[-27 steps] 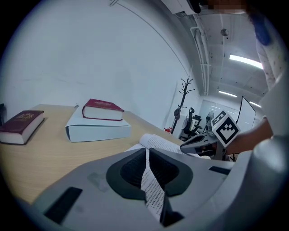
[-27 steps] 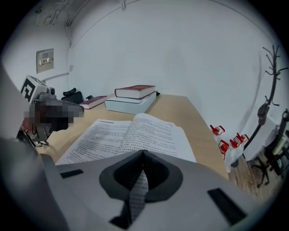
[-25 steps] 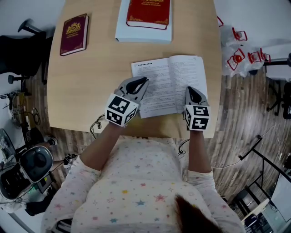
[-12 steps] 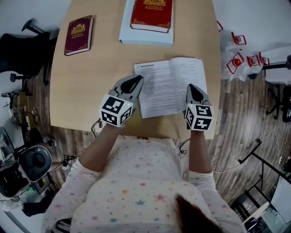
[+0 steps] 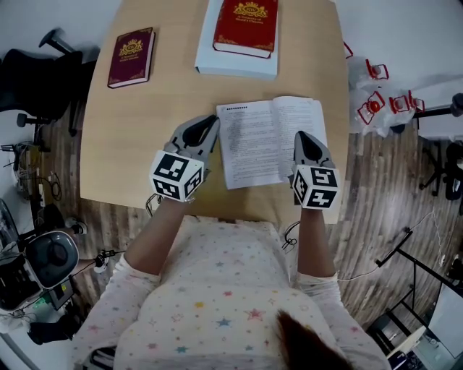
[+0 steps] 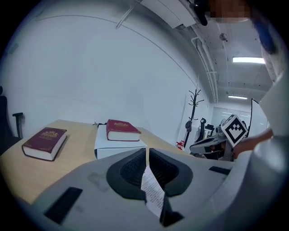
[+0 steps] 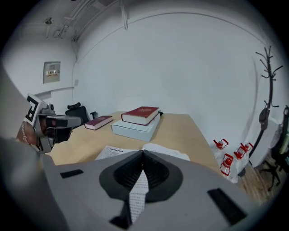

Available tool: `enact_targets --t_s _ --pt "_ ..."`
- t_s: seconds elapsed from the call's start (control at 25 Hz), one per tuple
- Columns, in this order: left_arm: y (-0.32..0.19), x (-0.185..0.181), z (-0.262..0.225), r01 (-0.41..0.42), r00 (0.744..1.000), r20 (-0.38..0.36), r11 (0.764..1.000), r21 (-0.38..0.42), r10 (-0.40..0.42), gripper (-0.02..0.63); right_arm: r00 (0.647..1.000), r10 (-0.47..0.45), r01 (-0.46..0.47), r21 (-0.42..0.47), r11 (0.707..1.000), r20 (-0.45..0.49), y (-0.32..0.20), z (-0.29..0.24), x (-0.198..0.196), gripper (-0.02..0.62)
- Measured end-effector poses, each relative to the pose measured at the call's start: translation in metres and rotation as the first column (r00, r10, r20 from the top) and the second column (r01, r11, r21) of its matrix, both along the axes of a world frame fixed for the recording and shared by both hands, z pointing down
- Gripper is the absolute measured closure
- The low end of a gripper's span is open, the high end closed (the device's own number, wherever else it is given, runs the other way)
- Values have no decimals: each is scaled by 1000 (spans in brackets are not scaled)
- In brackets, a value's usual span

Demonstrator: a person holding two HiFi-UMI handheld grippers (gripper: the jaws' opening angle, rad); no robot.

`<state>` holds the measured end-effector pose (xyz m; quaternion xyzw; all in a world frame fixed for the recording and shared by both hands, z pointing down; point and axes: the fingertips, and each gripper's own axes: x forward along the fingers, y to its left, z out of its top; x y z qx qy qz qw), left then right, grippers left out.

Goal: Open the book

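The book [image 5: 268,141] lies open and flat on the wooden table [image 5: 145,144], printed pages up, near the front edge. My left gripper [image 5: 210,124] is at the left page's outer edge; in the left gripper view its jaws [image 6: 148,152] are shut with a strip of printed page [image 6: 152,191] between them. My right gripper [image 5: 303,139] rests on the right page near its lower outer corner. The right gripper view shows its jaws [image 7: 143,154] shut on a printed strip [image 7: 137,191], with the open pages [image 7: 115,152] just beyond.
A red book [image 5: 246,22] lies on a white box [image 5: 217,63] at the table's far side. A maroon book [image 5: 132,56] lies far left. Red-and-white items [image 5: 375,101] sit on the floor to the right, and a black chair [image 5: 36,72] to the left.
My left gripper has slid left, from over the left page to its outer edge. The right gripper has stayed on the right page.
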<state>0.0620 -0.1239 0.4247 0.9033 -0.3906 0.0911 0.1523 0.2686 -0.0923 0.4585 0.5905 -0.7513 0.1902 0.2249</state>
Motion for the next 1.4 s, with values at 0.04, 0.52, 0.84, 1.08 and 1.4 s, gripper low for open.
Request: enact_targets --t_s 0.04,0.52,0.84,1.08,1.4 --pt "-1 -3 -3 9 1000 -4 1000 5 -9 575 1000 -3 3 10 1000 2 -1 -4 -2 594" --pt "-9 -38 -49 119 993 -40 988 97 -115 575 997 -79 75 148 986 19 -15 -62 -30 594" --pt "-11 -63 -68 176 984 -40 974 143 -172 575 994 -104 94 217 972 31 -20 -94 -45 594" --pt "-15 -80 -81 194 981 -61 966 172 -186 575 994 -103 87 267 960 46 -21 -114 -56 594" --pt "-17 -98 -100 202 979 -60 956 214 -193 575 993 -99 76 307 948 58 -25 -135 -79 594"
